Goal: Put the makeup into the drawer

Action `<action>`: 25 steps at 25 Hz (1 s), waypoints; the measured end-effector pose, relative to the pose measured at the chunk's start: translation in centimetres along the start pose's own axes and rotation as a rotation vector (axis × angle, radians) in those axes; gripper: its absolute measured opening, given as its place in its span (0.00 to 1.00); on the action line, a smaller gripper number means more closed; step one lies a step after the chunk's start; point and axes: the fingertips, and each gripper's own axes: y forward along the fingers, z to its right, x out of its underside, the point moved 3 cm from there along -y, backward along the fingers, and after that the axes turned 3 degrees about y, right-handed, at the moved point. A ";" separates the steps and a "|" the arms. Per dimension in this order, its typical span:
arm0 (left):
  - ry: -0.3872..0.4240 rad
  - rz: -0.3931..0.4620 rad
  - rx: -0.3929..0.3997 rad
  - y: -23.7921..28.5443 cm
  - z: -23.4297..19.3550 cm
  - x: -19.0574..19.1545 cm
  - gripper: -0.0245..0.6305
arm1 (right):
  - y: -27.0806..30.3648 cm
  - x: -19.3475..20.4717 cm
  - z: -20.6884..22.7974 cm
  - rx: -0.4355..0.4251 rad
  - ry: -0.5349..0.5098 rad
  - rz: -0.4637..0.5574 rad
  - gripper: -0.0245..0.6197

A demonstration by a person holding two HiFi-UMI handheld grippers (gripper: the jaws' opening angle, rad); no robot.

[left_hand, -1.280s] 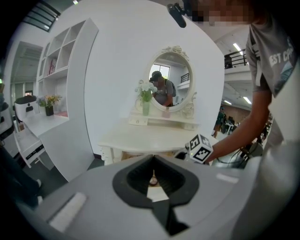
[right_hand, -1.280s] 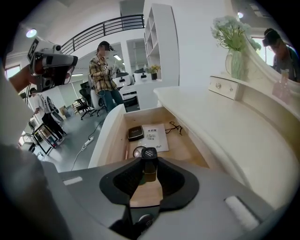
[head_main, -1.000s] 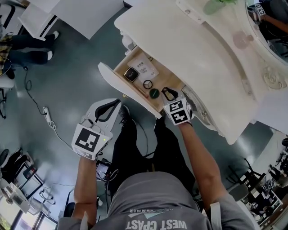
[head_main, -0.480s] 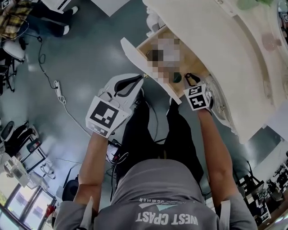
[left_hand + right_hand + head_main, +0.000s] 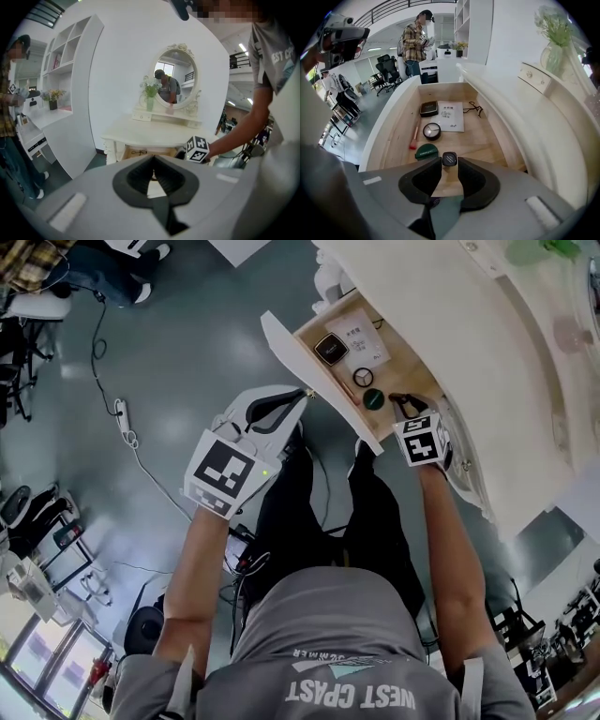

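The wooden drawer [image 5: 310, 372] of the white dressing table stands pulled out. On its floor [image 5: 393, 126] lie a dark square compact [image 5: 428, 108], a paper sheet [image 5: 451, 116], a round compact [image 5: 431, 131], a pink brush [image 5: 414, 138] and a green round lid [image 5: 426, 151]. A small black makeup pot [image 5: 449, 158] rests on the wood right at the tips of my right gripper [image 5: 449, 164]. Its jaws have just been opening and the pads stand clear of the pot. My left gripper [image 5: 300, 393] hangs outside the drawer front, its tips [image 5: 152, 158] touching, with nothing between them.
The dressing table top [image 5: 487, 352] overhangs the drawer's right side, with an oval mirror [image 5: 174, 83] and a vase [image 5: 555, 56] on it. The drawer's white front [image 5: 281, 343] juts out to the left. A cable with a power strip [image 5: 120, 413] lies on the floor. A person stands by white shelves [image 5: 417, 42].
The head view has swung, so the drawer sits higher in it. My right gripper stays at the drawer's near end, tipped a little steeper. My left gripper keeps its place.
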 end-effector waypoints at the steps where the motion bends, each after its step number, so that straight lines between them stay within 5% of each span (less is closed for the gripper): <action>1: 0.002 0.002 -0.002 -0.2 0.0 -0.2 0.04 | -0.2 0.1 0.1 0.001 0.004 -0.004 0.22; 14: 0.042 0.070 -0.048 -4.5 0.1 -4.8 0.04 | -10.5 -3.7 -1.7 -0.042 0.028 0.145 0.23; 25: 0.133 0.180 -0.093 -10.9 2.4 -11.8 0.04 | -27.2 -14.1 -1.3 -0.064 0.018 0.548 0.04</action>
